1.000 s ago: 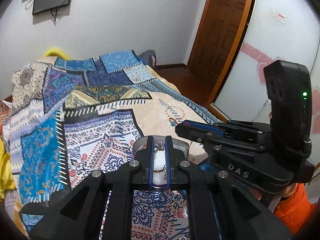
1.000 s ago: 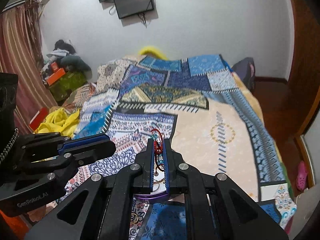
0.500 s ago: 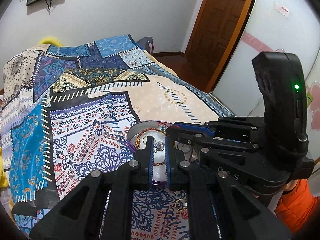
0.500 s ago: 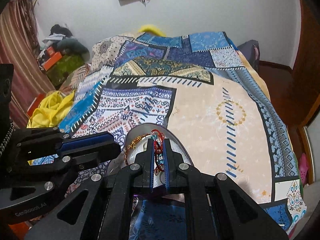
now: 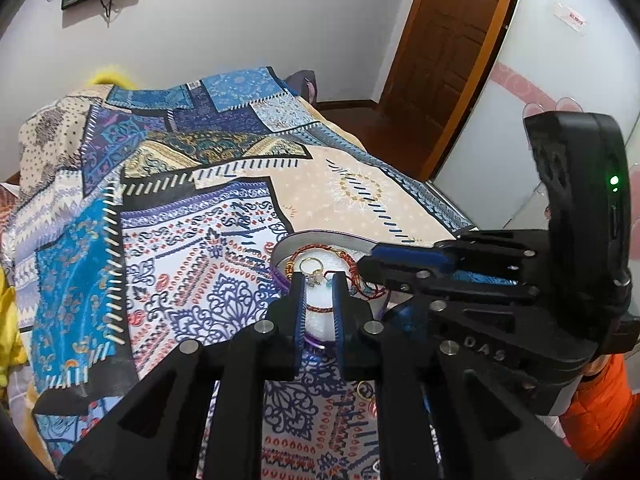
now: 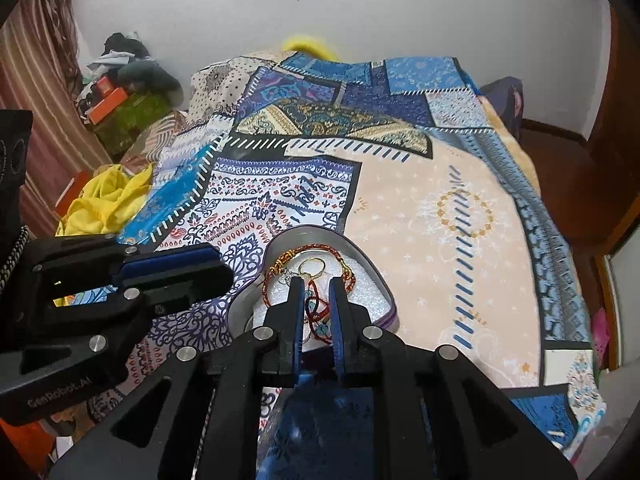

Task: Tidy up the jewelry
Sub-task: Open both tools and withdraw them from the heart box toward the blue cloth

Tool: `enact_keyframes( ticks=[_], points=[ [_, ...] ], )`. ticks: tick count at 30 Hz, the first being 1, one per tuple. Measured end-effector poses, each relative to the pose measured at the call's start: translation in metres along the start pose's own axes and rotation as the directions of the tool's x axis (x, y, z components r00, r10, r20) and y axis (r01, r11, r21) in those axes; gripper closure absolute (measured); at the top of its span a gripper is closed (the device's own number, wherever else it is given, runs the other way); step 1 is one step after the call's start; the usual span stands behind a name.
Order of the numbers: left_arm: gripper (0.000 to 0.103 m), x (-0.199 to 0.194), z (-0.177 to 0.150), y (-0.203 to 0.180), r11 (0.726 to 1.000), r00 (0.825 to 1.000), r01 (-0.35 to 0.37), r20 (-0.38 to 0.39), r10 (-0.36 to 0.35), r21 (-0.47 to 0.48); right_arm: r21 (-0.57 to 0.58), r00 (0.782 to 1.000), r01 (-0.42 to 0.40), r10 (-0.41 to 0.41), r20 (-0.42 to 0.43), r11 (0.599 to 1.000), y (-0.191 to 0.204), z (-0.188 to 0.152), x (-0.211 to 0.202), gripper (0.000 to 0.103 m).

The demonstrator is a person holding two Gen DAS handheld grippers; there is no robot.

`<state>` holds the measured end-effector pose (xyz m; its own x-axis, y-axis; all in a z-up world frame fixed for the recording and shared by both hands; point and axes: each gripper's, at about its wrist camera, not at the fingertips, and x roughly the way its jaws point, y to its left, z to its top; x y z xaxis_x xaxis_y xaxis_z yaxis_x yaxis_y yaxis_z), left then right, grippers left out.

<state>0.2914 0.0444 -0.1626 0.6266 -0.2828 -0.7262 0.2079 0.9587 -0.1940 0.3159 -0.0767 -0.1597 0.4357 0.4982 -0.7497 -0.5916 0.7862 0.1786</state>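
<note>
Both grippers are now seen spread apart; 0.5 s ago each was pressed nearly together. The left gripper point(image 5: 316, 278) has a clear gap between its jaws, nothing pinched. The right gripper point(image 6: 316, 282) is likewise parted, and the red thread bracelet point(image 6: 317, 312) is seen loose between its jaws, draped into the tin; contact with the pads cannot be told.

The heart-shaped tin point(image 6: 360, 249) is located directly under and just ahead of both sets of fingertips, on the patterned bedspread point(image 6: 440, 208).

Counted in the tin: one gold ring point(image 6: 311, 267) just ahead of the right tips, one red-gold beaded bracelet point(image 6: 320, 247) curved along the far wall, one red thread bracelet. A silver trinket is seen at the left tips, too small to identify. One more gold ring point(image 5: 365, 390) is seen on the bedspread, below the left gripper body.
</note>
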Motion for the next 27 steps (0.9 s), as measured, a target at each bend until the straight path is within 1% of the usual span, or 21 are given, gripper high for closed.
enact_keyframes(
  ticks=[2, 6, 8, 10, 12, 15, 19, 27],
  points=[
    [0.084, -0.008, -0.001, -0.002, 1.000, 1.000, -0.014, 0.010, 0.013, 0.009, -0.006, 1.000, 0.010, -0.010, 0.015, 1.000, 0.003, 0.000, -0.007, 0.090],
    [0.071, -0.025, -0.005, -0.006, 0.999, 0.999, -0.038, 0.032, 0.037, 0.020, -0.014, 0.998, 0.038, -0.037, 0.058, 0.999, 0.010, 0.000, -0.028, 0.085],
    [0.069, -0.036, -0.008, -0.009, 0.999, 0.998, -0.044, 0.044, 0.043, 0.020, -0.015, 0.995, 0.049, -0.047, 0.084, 0.999, 0.013, -0.002, -0.038, 0.080],
    [0.067, -0.046, -0.012, -0.010, 0.999, 0.998, -0.048, 0.051, 0.047, 0.017, -0.011, 0.992, 0.053, -0.052, 0.113, 0.999, 0.016, -0.004, -0.049, 0.073],
    [0.064, -0.051, -0.014, -0.011, 0.999, 0.997, -0.048, 0.054, 0.047, 0.014, -0.010, 0.988, 0.067, -0.065, 0.142, 0.998, 0.019, -0.008, -0.061, 0.070],
    [0.063, -0.063, -0.022, -0.014, 0.999, 0.997, -0.048, 0.055, 0.047, 0.011, -0.006, 0.984, 0.071, -0.069, 0.164, 0.997, 0.024, -0.013, -0.073, 0.068],
    [0.063, -0.069, -0.034, -0.019, 0.999, 0.998, -0.045, 0.040, 0.044, 0.014, -0.001, 0.981, 0.073, -0.072, 0.179, 0.997, 0.028, -0.023, -0.084, 0.067],
    [0.062, -0.062, -0.070, -0.033, 0.999, 0.998, -0.041, -0.043, 0.042, 0.033, 0.008, 0.985, 0.082, -0.083, 0.151, 0.997, 0.034, -0.051, -0.082, 0.066]
  ],
)
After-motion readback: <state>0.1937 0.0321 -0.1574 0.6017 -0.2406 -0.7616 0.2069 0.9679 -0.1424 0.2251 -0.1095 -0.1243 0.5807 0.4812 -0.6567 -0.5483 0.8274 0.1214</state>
